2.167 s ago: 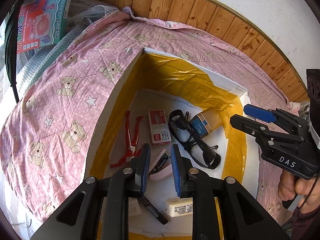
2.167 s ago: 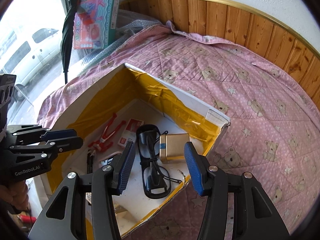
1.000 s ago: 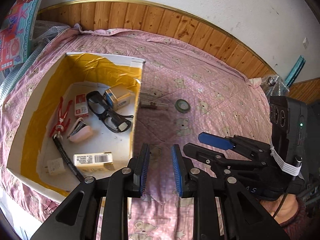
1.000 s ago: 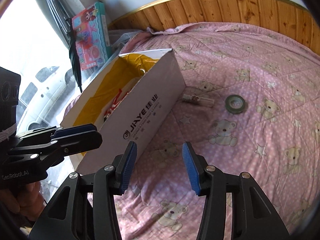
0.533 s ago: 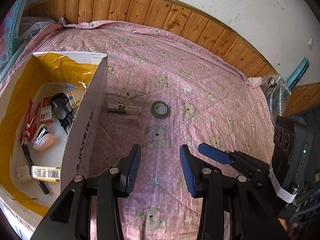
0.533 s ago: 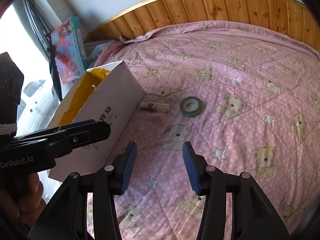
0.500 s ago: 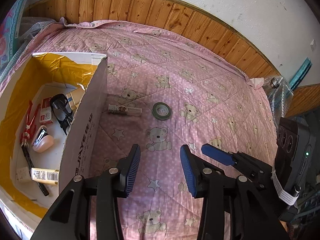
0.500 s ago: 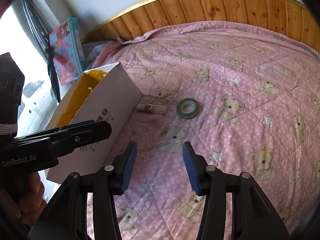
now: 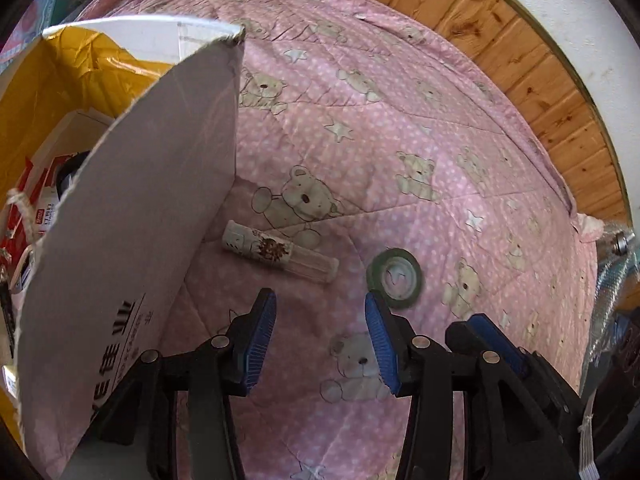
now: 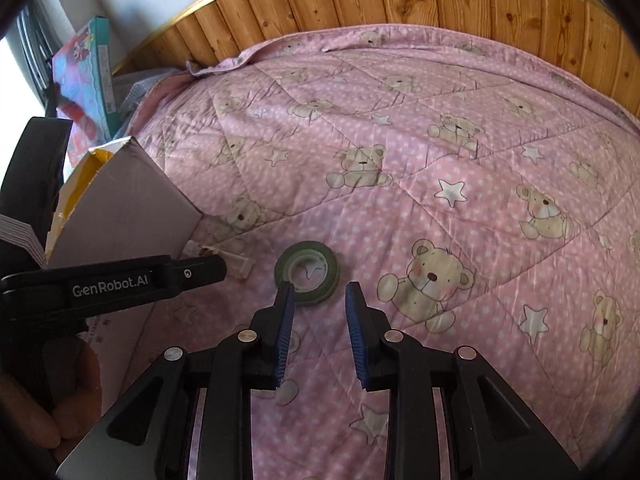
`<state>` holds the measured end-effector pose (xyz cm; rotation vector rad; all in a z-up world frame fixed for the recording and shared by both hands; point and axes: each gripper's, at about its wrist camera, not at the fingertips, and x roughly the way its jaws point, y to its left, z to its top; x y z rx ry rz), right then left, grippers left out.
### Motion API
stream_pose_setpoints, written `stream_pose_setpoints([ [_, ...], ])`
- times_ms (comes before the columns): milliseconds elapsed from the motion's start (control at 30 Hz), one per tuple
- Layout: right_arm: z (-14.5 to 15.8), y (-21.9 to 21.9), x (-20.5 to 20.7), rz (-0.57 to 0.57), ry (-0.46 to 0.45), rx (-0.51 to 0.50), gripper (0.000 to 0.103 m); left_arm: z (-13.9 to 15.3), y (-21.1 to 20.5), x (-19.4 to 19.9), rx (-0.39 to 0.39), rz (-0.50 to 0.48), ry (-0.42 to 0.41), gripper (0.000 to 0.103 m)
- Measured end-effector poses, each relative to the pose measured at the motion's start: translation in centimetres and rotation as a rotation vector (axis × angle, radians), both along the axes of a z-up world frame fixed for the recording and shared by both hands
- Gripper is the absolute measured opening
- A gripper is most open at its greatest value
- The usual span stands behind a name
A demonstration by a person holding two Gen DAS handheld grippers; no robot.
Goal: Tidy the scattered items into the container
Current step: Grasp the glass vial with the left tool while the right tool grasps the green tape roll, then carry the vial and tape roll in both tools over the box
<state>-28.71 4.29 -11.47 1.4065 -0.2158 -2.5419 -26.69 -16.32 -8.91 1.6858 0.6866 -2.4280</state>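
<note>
The flat green tape roll (image 10: pixel 307 271) is found just ahead of the spread, empty jaws of the right gripper (image 10: pixel 316 307), nearer than the left gripper (image 9: pixel 320 315), whose jaws are likewise spread.

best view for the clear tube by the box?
Left wrist. The tube lies fully in view on the quilt beside the box, label visible. In the right wrist view the left gripper covers most of it; only its ends show.

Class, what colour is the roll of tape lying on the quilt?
Dark green roll of tape, clearest in the right wrist view.
</note>
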Motion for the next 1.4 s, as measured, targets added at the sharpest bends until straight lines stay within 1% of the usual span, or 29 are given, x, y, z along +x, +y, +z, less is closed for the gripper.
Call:
stream_pose_setpoints([
  [67,-1.1,-0.3,-1.1,0.013,-0.012,0.025,0.028,-1.5,-1.0,-1.0,0.011,0.057,-0.039,0.048],
  [100,-1.7,-0.4,-1.5,0.015,-0.019,0.039,0.028,-2.0,-1.5,-1.3,0.002,0.085,-0.044,0.047],
  [133,-2.3,-0.5,-1.9,0.022,-0.027,0.050,0.028,-2.2,-1.6,-1.6,-0.017,0.091,-0.031,0.048],
  [200,-3.2,-0.6,-2.4,0.033,-0.020,0.049,0.028,-2.7,-1.2,-2.4,-0.061,0.073,-0.044,0.049],
  [267,-3.5,-0.6,-2.7,0.039,-0.015,0.041,0.027,-2.9,-1.0,-2.6,-0.082,0.067,-0.020,0.050],
  [333,-3.7,-0.6,-2.9,0.045,-0.014,0.041,0.022,-3.0,-0.6,-2.7,-0.116,0.052,0.000,0.051],
  [367,-3.6,-0.7,-2.9,0.050,-0.014,0.047,0.021,-3.1,-0.3,-2.7,-0.135,0.039,0.008,0.050],
  [400,-3.5,-0.7,-2.8,0.059,-0.017,0.044,0.015,-3.2,-0.2,-2.8,-0.136,0.028,0.025,0.050],
  [467,-3.2,-0.7,-2.5,0.058,-0.022,0.065,0.014,-3.1,-0.3,-2.8,-0.133,-0.001,0.040,0.050],
  [533,-3.0,-0.5,-2.0,0.054,-0.032,0.081,0.014,-2.9,-0.1,-3.1,-0.131,-0.069,0.050,0.050],
  [567,-2.8,-0.2,-1.7,0.046,-0.037,0.078,0.014,-2.8,0.1,-3.2,-0.137,-0.114,0.052,0.045],
  [600,-2.6,0.0,-1.4,0.040,-0.035,0.073,0.014,-2.7,0.3,-3.4,-0.128,-0.169,0.060,0.035],
  [633,-2.3,0.2,-1.1,0.038,-0.029,0.072,0.014,-2.6,0.5,-3.3,-0.117,-0.211,0.063,0.035],
  [667,-2.1,0.3,-0.9,0.038,-0.023,0.069,0.014,-2.6,0.5,-3.2,-0.123,-0.228,0.066,0.035],
  [733,-2.0,0.2,-1.0,0.038,-0.019,0.069,0.014,-2.6,0.3,-3.0,-0.126,-0.216,0.074,0.036],
  [800,-2.9,-0.1,-1.6,0.044,-0.038,0.084,0.014,-2.8,0.4,-3.4,-0.117,-0.183,0.085,0.044],
  [833,-3.4,-0.1,-1.7,0.042,-0.046,0.077,0.016,-2.8,0.8,-3.5,-0.120,-0.190,0.089,0.046],
  [867,-3.5,0.0,-1.6,0.037,-0.032,0.067,0.016,-2.8,1.3,-3.5,-0.142,-0.215,0.093,0.043],
  [900,-3.4,0.1,-1.5,0.035,-0.033,0.063,0.015,-2.7,1.8,-3.6,-0.179,-0.243,0.101,0.030],
  [933,-3.3,0.4,-1.4,0.029,-0.039,0.046,0.015,-2.8,2.2,-3.7,-0.216,-0.256,0.109,0.025],
  [967,-3.3,0.7,-1.3,0.020,-0.045,0.026,0.015,-2.8,2.1,-3.6,-0.211,-0.258,0.112,0.012],
  [1033,-3.1,1.1,-0.7,0.012,-0.043,0.014,0.015,-2.7,1.7,-3.4,-0.155,-0.248,0.121,0.011],
  [1133,-2.8,1.9,0.5,-0.005,-0.045,-0.028,0.014,-2.0,1.1,-2.0,-0.109,-0.241,0.144,0.011],
  [1400,-2.0,2.5,4.0,-0.033,-0.046,-0.064,0.014,-0.1,2.6,1.7,-0.067,-0.273,0.171,0.011],
])
